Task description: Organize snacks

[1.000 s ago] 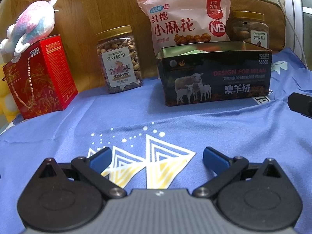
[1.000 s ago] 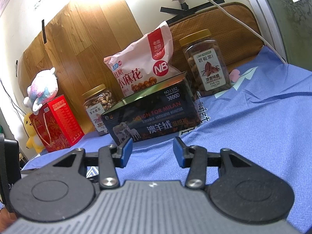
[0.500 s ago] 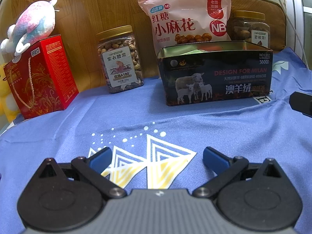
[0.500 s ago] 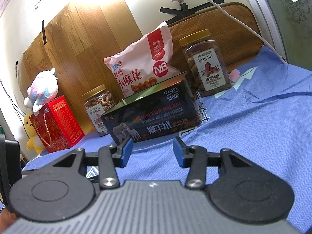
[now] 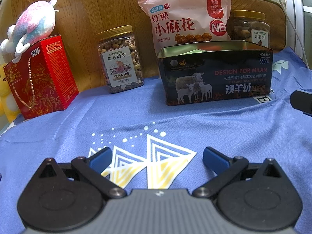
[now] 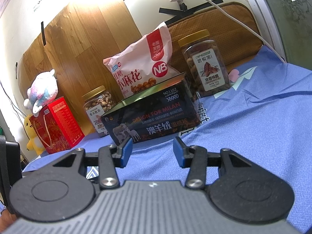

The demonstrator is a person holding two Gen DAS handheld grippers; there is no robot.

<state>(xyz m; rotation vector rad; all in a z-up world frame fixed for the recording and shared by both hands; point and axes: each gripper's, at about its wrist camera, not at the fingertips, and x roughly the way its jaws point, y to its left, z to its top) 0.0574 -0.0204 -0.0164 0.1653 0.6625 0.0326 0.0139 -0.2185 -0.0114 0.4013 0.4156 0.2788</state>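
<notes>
**Both grippers empty in front of the tin**

I take the dark open tin (image 5: 214,78) as my landmark. My left gripper (image 5: 157,157) hangs over the blue cloth (image 5: 243,136) well in front of it, jaws wide apart with nothing between them. My right gripper (image 6: 153,151) sits nearer the tin's front, jaws partly apart and also empty. Directly behind the tin, the pink snack bag (image 5: 187,17) leans against the backing. The cashew jar (image 5: 120,58) stands to the tin's left, and the pecan jar (image 6: 205,62) behind its right end. Further left of the tin stands the red gift box (image 5: 39,76), with a plush toy (image 5: 33,25) on top.
</notes>
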